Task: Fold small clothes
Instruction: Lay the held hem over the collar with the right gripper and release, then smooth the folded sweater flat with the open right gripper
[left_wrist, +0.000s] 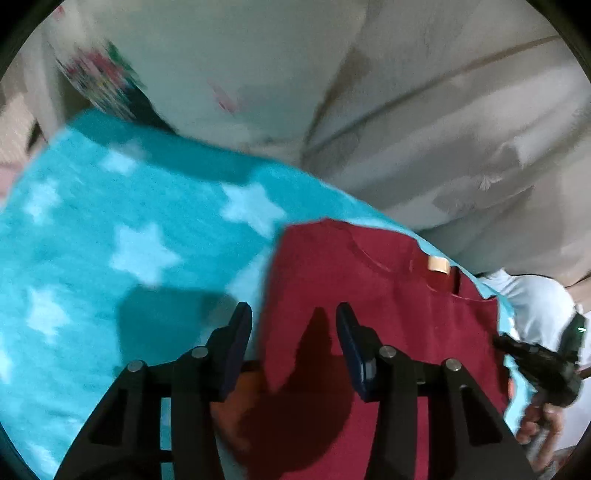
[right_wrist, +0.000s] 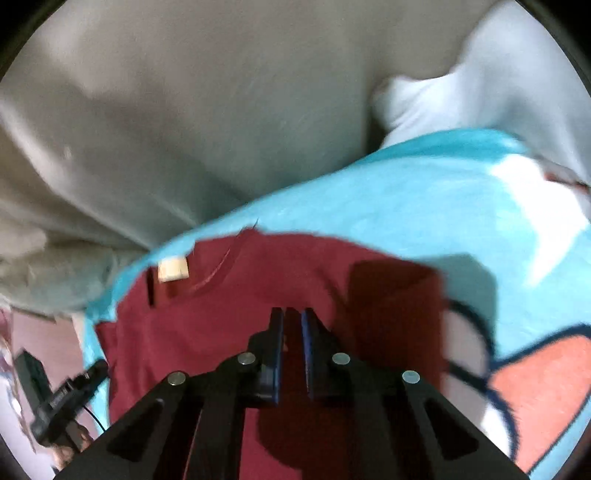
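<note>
On the turquoise star-print blanket (left_wrist: 110, 236) lies a maroon shirt (left_wrist: 388, 302), spread flat with its neckline and a small tan neck label (left_wrist: 438, 264) at the far end from both cameras. Its long axis runs from the grippers away toward that collar, which sits close to the blanket's far edge, next to rumpled pale grey bedding (left_wrist: 443, 129).

The left gripper (left_wrist: 293, 314) hangs above the shirt's left edge with its jaws parted; the cloth's border passes under the gap, one finger over the blanket and the other over maroon fabric, and nothing is pinched between them. A patch of orange shows just behind the left finger; what it is cannot be told.

The right gripper (right_wrist: 292, 314) hovers over the middle of the shirt with its jaws drawn almost together, only a thin slot left. Whether any cloth is caught in that slot cannot be made out. Both views are motion-blurred.
</note>
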